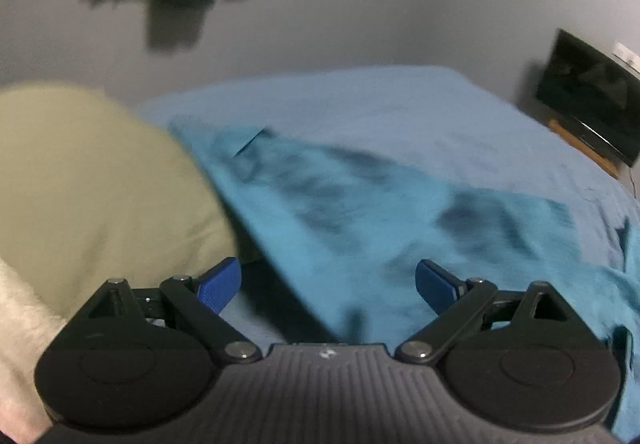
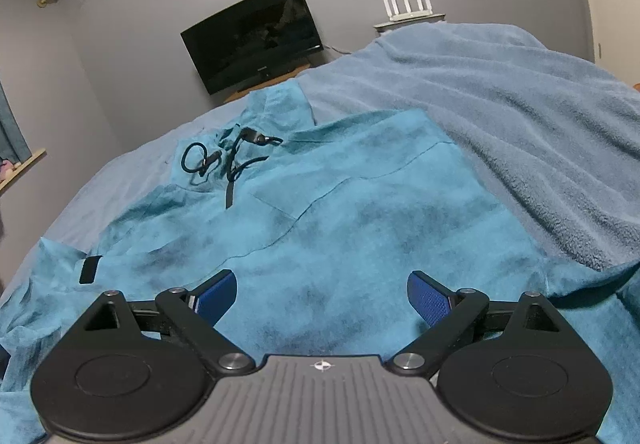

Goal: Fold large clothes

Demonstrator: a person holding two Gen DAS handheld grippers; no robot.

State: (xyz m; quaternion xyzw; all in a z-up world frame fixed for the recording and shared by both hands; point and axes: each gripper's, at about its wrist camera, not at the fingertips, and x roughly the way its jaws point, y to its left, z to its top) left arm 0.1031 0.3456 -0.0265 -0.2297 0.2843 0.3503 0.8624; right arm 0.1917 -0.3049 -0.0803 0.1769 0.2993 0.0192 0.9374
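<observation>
A large teal hooded garment (image 2: 340, 212) with dark blotches lies spread on the bed; its black drawstrings (image 2: 224, 160) lie near the neck at the far side. It also shows in the left wrist view (image 1: 360, 212), blurred. My right gripper (image 2: 320, 294) is open and empty just above the garment's near part. My left gripper (image 1: 328, 284) is open and empty over the garment's left edge.
The bed has a light blue sheet (image 1: 400, 104). A bunched blue fleece blanket (image 2: 520, 124) lies to the right. An olive pillow (image 1: 92, 180) lies at the left. A black monitor (image 2: 252, 36) stands by the grey wall beyond the bed, a white router (image 2: 408, 6) beside it.
</observation>
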